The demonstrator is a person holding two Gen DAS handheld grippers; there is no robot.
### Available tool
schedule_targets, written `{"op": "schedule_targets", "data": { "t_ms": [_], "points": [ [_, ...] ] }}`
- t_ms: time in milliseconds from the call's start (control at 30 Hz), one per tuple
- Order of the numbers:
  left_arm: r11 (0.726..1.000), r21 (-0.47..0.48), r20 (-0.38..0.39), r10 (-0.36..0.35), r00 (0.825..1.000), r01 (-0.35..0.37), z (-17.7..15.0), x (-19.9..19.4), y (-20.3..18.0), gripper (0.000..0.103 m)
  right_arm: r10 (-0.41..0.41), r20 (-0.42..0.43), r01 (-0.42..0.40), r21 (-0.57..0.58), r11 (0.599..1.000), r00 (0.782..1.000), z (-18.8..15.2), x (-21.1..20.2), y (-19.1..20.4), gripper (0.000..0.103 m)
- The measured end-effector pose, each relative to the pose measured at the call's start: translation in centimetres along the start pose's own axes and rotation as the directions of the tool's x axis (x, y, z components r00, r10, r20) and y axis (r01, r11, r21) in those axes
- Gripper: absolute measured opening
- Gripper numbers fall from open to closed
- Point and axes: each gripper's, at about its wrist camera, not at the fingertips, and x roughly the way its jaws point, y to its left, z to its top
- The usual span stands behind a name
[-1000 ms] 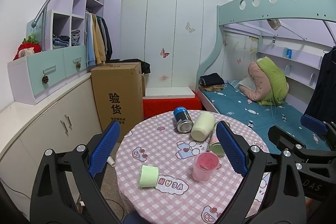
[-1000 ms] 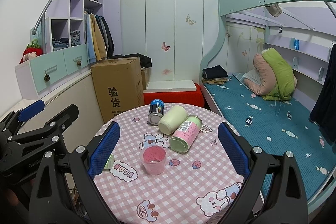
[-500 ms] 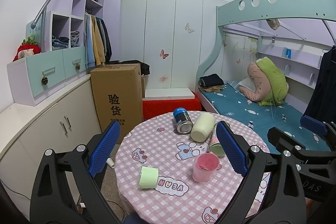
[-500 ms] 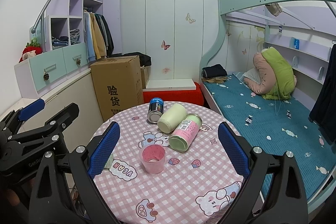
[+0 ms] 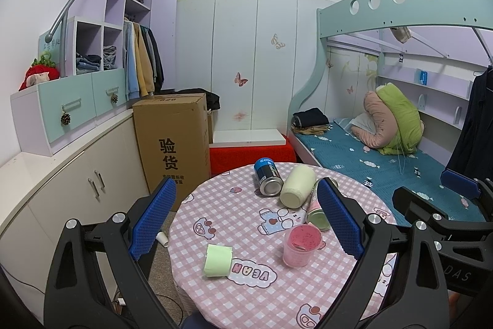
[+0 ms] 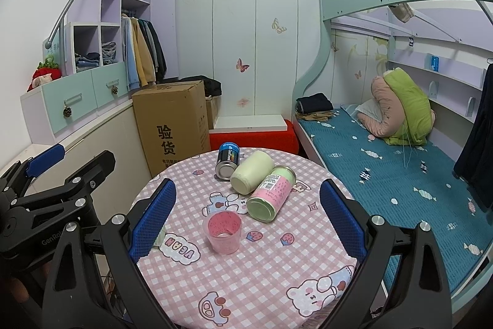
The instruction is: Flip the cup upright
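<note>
A light green cup lies on its side near the left edge of the round pink-checked table. In the right wrist view it is mostly hidden behind my right gripper's left finger; only a sliver shows. A pink translucent cup stands upright, mouth up, in mid-table. My left gripper is open and empty above the near table edge, the green cup between its fingers and lower. My right gripper is open and empty, the pink cup between its fingers.
A blue can, a cream bottle and a pink-and-green can lie on their sides at the table's far side. A cardboard box and cabinets stand at the left, a bunk bed at the right.
Both views have drifted slightly. Objects on the table have not moved. Both grippers stay open.
</note>
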Motion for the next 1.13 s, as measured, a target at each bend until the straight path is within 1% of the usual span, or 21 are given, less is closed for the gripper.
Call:
{"op": "schedule_targets", "data": {
  "t_ms": [867,1133],
  "points": [
    [1.000,0.004,0.000,0.001,1.000,-0.001,0.06,0.01,-0.26,0.093,-0.002,0.000,0.002,0.002,1.000,1.000,-0.60,0.19,-0.65,0.091],
    [1.000,-0.009,-0.013,-0.008,1.000,0.008,0.53,0.24,-0.22,0.093,-0.001,0.000,0.001,0.001,1.000,1.000,-0.75,0.18,-0.80,0.091]
  ]
}}
